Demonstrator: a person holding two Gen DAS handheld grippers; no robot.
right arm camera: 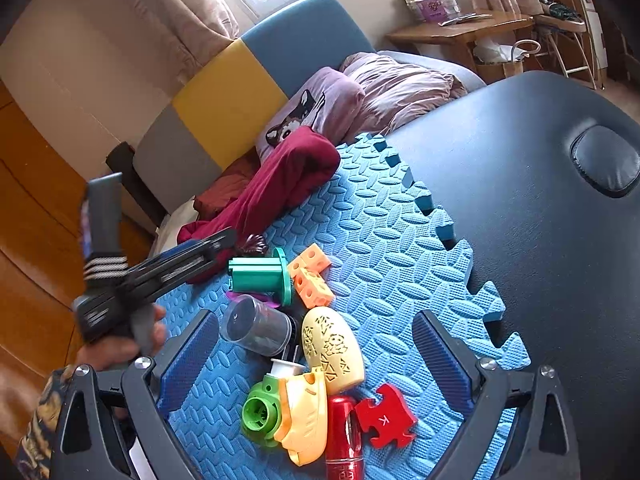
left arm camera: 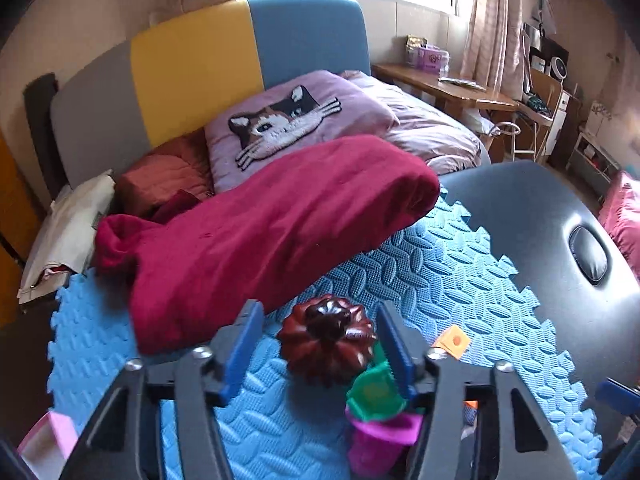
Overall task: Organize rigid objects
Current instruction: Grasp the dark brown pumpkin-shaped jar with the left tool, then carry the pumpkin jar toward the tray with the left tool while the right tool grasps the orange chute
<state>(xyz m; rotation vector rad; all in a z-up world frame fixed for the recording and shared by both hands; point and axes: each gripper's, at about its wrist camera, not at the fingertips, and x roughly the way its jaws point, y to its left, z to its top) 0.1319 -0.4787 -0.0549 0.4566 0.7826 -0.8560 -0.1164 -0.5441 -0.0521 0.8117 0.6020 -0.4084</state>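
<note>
A dark red fluted mould [left arm camera: 326,340] lies on the blue foam mat [left arm camera: 440,248], between the open fingers of my left gripper [left arm camera: 320,344]. A green piece [left arm camera: 376,394] and a magenta cup [left arm camera: 380,440] lie beside its right finger. My right gripper [right arm camera: 320,356] is open above a pile: a clear cup [right arm camera: 256,326], a cream perforated shell [right arm camera: 332,350], a green nozzle [right arm camera: 260,414], a yellow shell [right arm camera: 304,420], a red can [right arm camera: 344,436], a red puzzle piece [right arm camera: 384,420]. A green spool [right arm camera: 264,276] and orange blocks [right arm camera: 312,280] lie farther back.
A crimson blanket [left arm camera: 272,232] lies over the mat's far left edge. The mat rests on a dark padded table [right arm camera: 520,184]. A bed with a cat pillow [left arm camera: 288,124] stands behind. An orange tile [left arm camera: 454,340] lies on the mat. A pink box [left arm camera: 44,440] shows at lower left.
</note>
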